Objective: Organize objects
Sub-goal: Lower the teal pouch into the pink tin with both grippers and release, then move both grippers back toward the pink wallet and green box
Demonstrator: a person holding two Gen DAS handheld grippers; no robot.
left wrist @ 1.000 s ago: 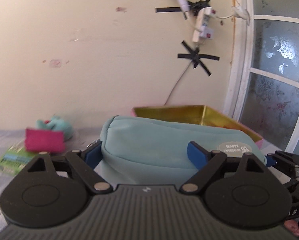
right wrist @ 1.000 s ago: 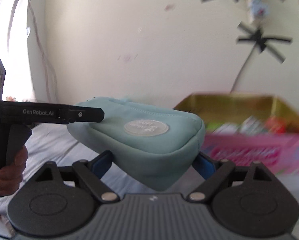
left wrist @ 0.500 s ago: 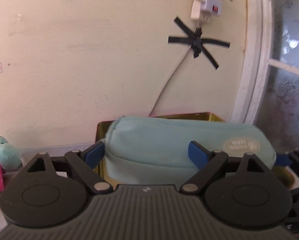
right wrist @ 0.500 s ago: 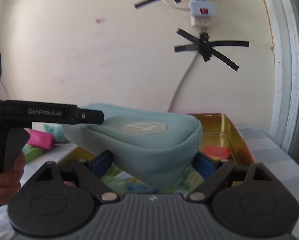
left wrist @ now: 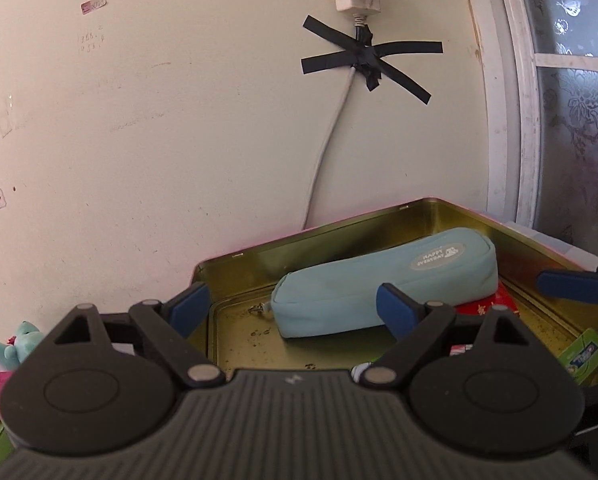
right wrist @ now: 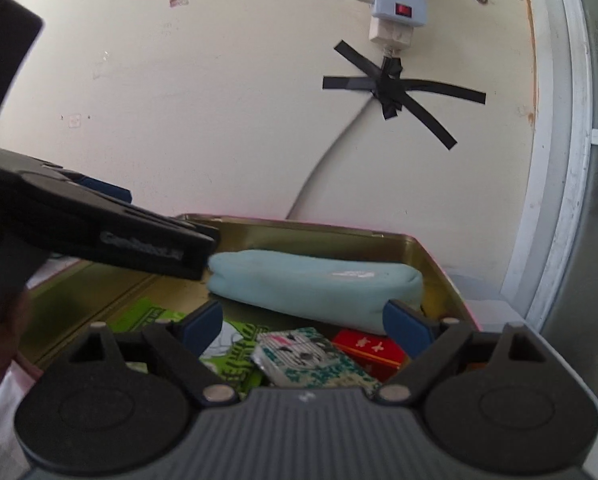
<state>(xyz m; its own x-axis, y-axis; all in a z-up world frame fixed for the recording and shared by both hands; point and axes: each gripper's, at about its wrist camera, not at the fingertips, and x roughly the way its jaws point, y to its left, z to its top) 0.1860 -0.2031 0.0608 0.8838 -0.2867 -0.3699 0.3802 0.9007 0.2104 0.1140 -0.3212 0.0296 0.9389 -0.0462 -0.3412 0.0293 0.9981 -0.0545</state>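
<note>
The light blue pouch is lying inside the gold tin, resting partly on a red box near the far wall of the tin. The left gripper and the right gripper are both hovering at the tin's near edge with jaws spread wide, pinching nothing and touching nothing.

The pencil pouch is pale teal with a grey-white oval patch, and the tin around it is brassy gold inside with a pink outer rim. In it lie a red box with white marks, a green-and-white printed packet and a teal speckled card (its pattern is too blurred to read). Both grippers are black with blue pads, against a cream wall crossed by black tape.
</note>
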